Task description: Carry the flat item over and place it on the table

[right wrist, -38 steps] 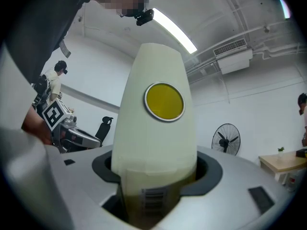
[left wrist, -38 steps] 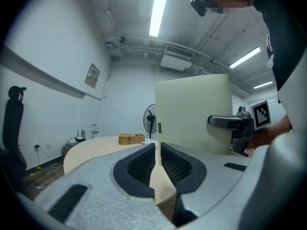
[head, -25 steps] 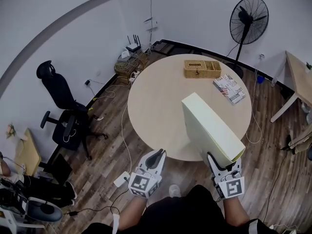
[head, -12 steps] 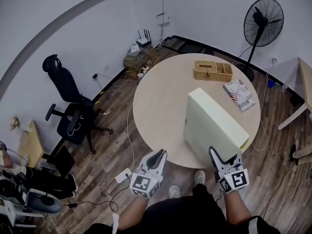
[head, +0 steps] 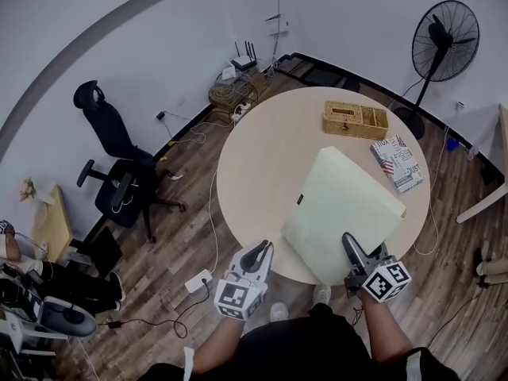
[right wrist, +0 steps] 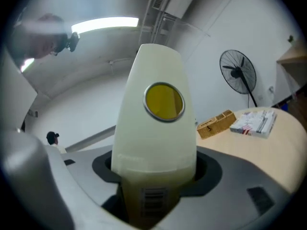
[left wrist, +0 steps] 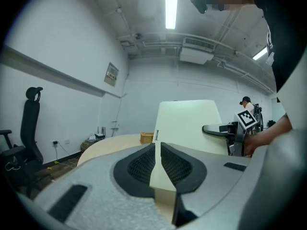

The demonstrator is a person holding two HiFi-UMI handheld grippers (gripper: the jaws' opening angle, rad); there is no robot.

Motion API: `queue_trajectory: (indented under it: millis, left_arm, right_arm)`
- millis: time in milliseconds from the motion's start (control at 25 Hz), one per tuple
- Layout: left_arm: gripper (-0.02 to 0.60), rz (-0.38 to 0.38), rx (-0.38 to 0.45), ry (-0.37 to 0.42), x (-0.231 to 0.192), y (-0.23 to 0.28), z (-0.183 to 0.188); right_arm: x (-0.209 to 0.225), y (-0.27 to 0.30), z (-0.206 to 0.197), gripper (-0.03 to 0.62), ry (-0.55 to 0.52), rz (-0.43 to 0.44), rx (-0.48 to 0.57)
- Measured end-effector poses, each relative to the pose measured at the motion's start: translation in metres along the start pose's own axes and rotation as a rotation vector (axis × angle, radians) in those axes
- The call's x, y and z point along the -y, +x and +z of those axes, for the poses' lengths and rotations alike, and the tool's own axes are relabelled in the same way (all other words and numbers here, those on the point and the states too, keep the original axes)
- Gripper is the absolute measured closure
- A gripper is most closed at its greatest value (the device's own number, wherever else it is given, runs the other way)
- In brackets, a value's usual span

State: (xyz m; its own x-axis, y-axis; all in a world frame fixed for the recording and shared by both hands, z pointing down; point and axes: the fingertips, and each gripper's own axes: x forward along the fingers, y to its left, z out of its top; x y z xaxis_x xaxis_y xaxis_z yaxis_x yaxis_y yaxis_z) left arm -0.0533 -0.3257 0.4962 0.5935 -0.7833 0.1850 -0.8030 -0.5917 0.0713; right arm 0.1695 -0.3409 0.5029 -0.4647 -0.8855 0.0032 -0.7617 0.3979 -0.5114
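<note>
The flat item is a pale cream box [head: 341,213], tilted low over the near right part of the round wooden table [head: 262,157], broad face up. My right gripper [head: 355,250] is shut on its near edge. In the right gripper view the box [right wrist: 153,143] fills the space between the jaws, and a yellow ring [right wrist: 164,102] shows on its narrow side. My left gripper [head: 255,252] hangs shut and empty off the table's near edge, left of the box. In the left gripper view its pads [left wrist: 144,164] nearly meet, with the box [left wrist: 187,123] beyond them.
A wicker tray [head: 355,120] and a book [head: 401,163] lie at the far right of the table. A standing fan [head: 444,42] is behind them. A black office chair [head: 119,181] stands to the left, with cables [head: 208,213] on the wooden floor.
The box has tipped from standing on its edge to lying much flatter over the table. My right gripper has turned with it. The left gripper has kept its place.
</note>
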Motion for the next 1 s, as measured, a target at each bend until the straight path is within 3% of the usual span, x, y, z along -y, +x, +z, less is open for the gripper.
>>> queue_trajectory:
  millis: [400,520,640,760,1000]
  left_arm:
    - [0.546,0.076,-0.038,0.015,-0.015,0.028,-0.007]
    - [0.546,0.086,-0.049,0.013,-0.017,0.034,-0.011]
    - [0.546,0.101,-0.064,0.003,-0.019,0.036,-0.017]
    - [0.546,0.106,-0.076,-0.005,-0.019,0.038,-0.021]
    - [0.546,0.121,-0.099,-0.001,-0.022,0.038,-0.032]
  right_arm:
    - [0.049,0.029,-0.055,0.303,0.482,0.155,-0.189]
    - [0.058,0.039,-0.066,0.303,0.559,0.215,-0.253]
    - [0.075,0.044,-0.086,0.303,0.640,0.221,-0.333]
    - [0.084,0.052,-0.095,0.301,0.637,0.270,-0.398]
    - [0.109,0.057,-0.126,0.298,0.781,0.207,-0.518]
